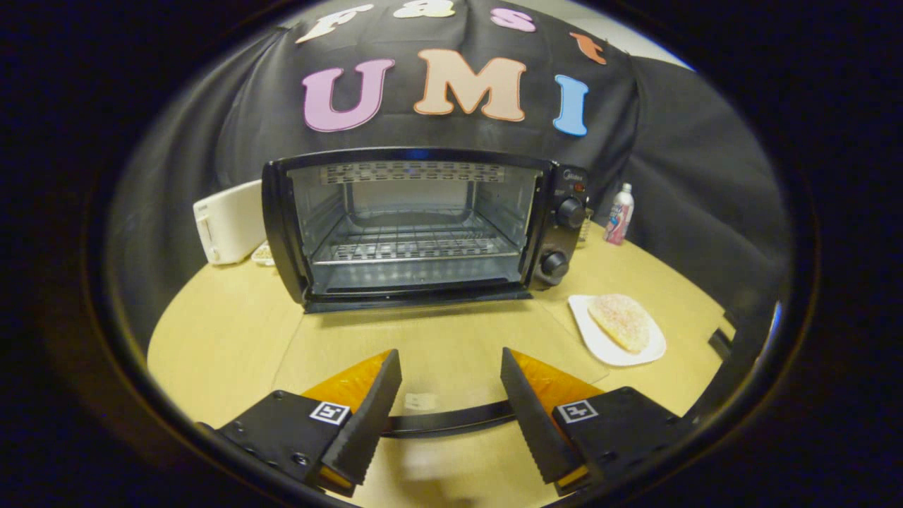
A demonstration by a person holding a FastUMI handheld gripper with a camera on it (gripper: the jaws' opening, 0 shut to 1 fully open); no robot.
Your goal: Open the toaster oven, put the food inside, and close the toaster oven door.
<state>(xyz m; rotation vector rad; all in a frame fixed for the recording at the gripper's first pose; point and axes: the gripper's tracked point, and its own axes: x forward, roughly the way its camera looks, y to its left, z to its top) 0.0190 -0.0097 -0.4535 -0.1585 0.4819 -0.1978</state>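
The gripper point(450, 384) hangs open, empty, over the toaster oven's point(423, 226) lowered glass door point(437, 353). The sugared pastry point(622, 322) lies on a white plate point(600, 342), right of the fingers.

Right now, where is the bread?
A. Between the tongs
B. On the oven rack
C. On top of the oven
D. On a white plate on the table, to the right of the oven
D: the bread lies on the plate right of the oven; its rack is bare, and the tongs are open, holding nothing.
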